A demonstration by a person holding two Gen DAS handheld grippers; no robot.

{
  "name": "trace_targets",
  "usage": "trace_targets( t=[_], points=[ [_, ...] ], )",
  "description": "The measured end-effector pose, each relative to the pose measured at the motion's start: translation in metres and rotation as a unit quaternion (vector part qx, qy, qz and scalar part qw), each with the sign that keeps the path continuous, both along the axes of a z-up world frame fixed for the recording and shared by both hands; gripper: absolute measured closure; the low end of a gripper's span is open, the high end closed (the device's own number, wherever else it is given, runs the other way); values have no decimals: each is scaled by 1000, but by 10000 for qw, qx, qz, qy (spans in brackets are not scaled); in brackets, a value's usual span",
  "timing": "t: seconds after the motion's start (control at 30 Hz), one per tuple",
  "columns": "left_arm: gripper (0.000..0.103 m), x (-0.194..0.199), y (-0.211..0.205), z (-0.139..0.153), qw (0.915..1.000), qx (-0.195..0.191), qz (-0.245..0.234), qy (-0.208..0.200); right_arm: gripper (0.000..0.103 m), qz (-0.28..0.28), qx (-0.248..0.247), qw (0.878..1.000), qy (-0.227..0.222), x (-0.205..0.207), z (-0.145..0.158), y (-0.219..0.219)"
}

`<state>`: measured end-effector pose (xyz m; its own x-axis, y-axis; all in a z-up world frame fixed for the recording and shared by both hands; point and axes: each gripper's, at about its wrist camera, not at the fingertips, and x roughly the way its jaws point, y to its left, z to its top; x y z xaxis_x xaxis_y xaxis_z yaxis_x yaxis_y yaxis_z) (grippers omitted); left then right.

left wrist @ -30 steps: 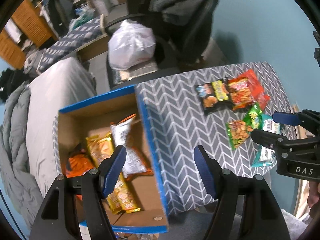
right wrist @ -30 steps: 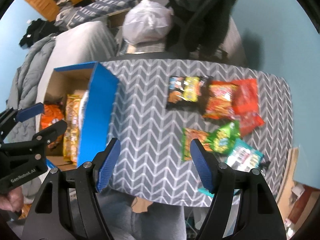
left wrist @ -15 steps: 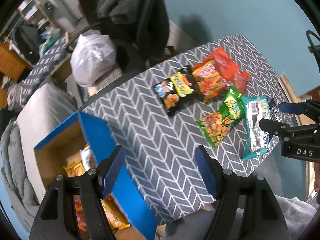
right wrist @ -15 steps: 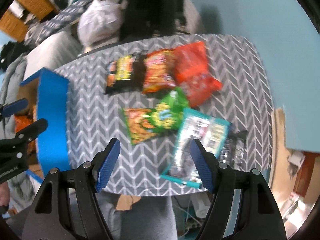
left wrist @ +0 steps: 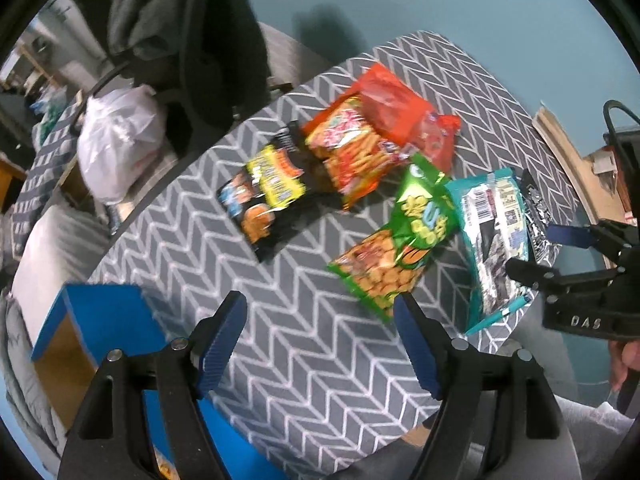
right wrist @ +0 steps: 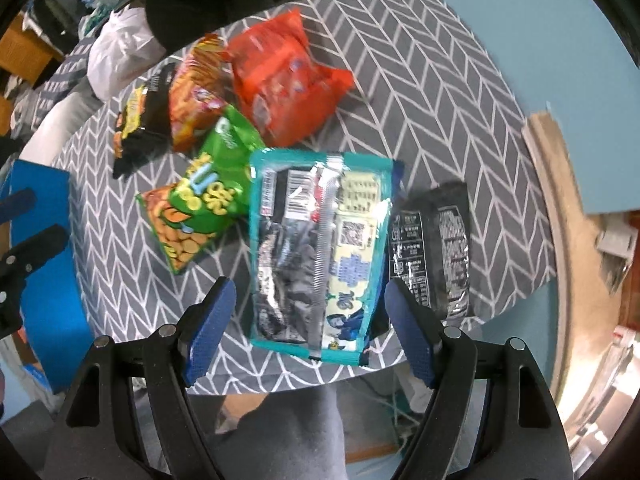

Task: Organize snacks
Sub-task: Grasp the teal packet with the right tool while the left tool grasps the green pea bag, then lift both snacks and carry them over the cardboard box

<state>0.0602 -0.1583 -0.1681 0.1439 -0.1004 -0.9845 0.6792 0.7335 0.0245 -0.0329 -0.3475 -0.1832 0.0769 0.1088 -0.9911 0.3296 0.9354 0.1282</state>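
Right wrist view: the right gripper (right wrist: pixel 308 322) points down at the table (right wrist: pixel 420 80), which has a grey zigzag cloth. Its blue jaws are wide apart and opening more. The near end of the teal snack bag (right wrist: pixel 320 248) shows in the gap between them, but the pads are not pressing it. The bag lies flat with its back side up. A black packet (right wrist: pixel 436 248) lies just to its right, near the table edge. A green bag (right wrist: pixel 200 208) lies to its left, with one corner tucked under the teal bag. Farther away sit a big red bag (right wrist: pixel 280 80), an orange-red bag (right wrist: pixel 196 96) and a black and yellow bag (right wrist: pixel 140 124), all bunched together.

Left wrist view: the left gripper (left wrist: pixel 318 340) is also spread and opening, with only bare cloth between its jaws. The green bag (left wrist: pixel 400 248) is just past its right fingertip. The blue box (left wrist: pixel 100 320) sits at the near left.
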Motion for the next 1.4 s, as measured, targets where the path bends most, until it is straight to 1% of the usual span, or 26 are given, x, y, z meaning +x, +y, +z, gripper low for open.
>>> trace_targets(
  t=[0.17,0.4,0.53,0.7,0.77,0.87,0.93,1.0,1.03,1.07,1.1,1.17,1.2,1.33,1.4],
  points=[
    [24,-4,-27,-19,9995,98,-303,33,26,-167,131,9998,-58,-4,-13,-6],
    [23,-10,-52,-45,9981,148,-587,145,26,-374,269,9989,-108,-2,-18,-8],
    [23,-15,-64,-59,9962,330,-785,174,26,-442,317,9984,-123,-6,-19,-12],
    [23,-15,-79,-79,9959,376,-732,363,25,-469,349,9983,-89,-9,-20,-17],
    [23,-15,-85,-87,9957,427,-737,361,25,-497,362,9981,-42,-10,-21,-18],
    [22,-16,-93,-98,9954,535,-761,228,25,-519,377,9979,7,-11,-24,-19],
    [22,-18,-98,-105,9950,576,-790,212,25,-522,389,9979,31,-13,-24,-22],
    [28,-19,-100,-106,9949,537,-840,164,25,-529,428,9977,27,-14,-25,-20],
    [32,-20,-100,-106,9951,506,-835,161,25,-520,433,9977,36,-14,-26,-21],
    [40,-21,-98,-105,9958,443,-778,183,25,-508,428,9978,43,-13,-27,-20],
    [44,-21,-97,-104,9964,393,-714,213,25,-499,446,9978,30,-12,-29,-19],
    [56,-23,-92,-103,9975,308,-557,296,25,-470,447,9979,27,-11,-30,-19],
    [57,-23,-90,-102,9977,290,-508,342,25,-448,447,9980,19,-10,-30,-19],
    [69,-36,-76,-97,9981,272,-352,426,25,-369,495,9981,-20,-1,-36,-12],
    [72,-42,-70,-94,9983,203,-243,488,25,-364,620,9974,-35,6,-40,-8]
  ],
)
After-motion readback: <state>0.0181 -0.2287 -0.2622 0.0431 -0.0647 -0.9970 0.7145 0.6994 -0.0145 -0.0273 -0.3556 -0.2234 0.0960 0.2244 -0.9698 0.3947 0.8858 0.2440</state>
